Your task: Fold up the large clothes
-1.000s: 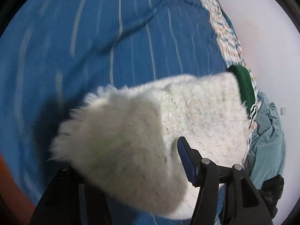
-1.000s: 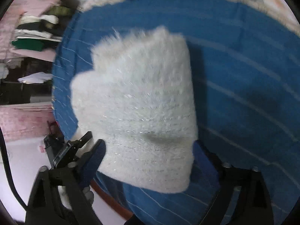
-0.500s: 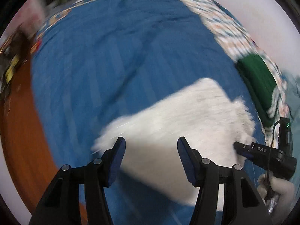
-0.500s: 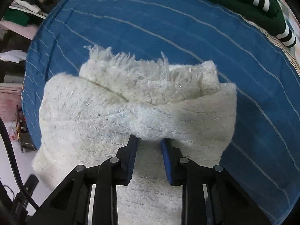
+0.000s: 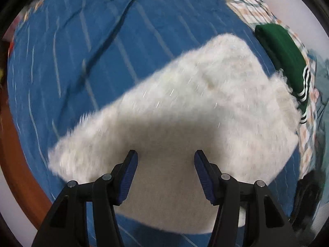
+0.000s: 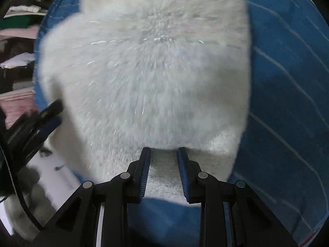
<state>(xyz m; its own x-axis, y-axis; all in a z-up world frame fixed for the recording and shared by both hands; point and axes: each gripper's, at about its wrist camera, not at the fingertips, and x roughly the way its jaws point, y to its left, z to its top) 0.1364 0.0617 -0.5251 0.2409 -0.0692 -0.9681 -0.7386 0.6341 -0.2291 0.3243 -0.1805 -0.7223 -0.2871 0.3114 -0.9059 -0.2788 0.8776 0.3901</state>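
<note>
A fluffy white sweater [image 5: 195, 111] lies folded on the blue striped bedspread [image 5: 102, 41]. My left gripper [image 5: 165, 158] is open, its jaws wide apart just over the sweater's near edge, holding nothing. In the right wrist view the sweater [image 6: 148, 65] fills most of the frame. My right gripper [image 6: 163, 151] has its jaws narrowly apart with a fold of the sweater between them. The other gripper [image 6: 41, 119] shows blurred at the sweater's left edge.
A folded green garment with white stripes [image 5: 287, 61] lies at the bed's far right on a patterned sheet [image 5: 246, 2]. A teal garment [image 5: 320, 78] lies beyond it. The bed's wooden edge [image 5: 12, 154] runs on the left. Shelves of clothes [image 6: 18, 20] stand left.
The left gripper let go of the sweater and opened a second ago; it now hovers over the near edge. The right gripper closed on a fold and pushed forward over the sweater.
</note>
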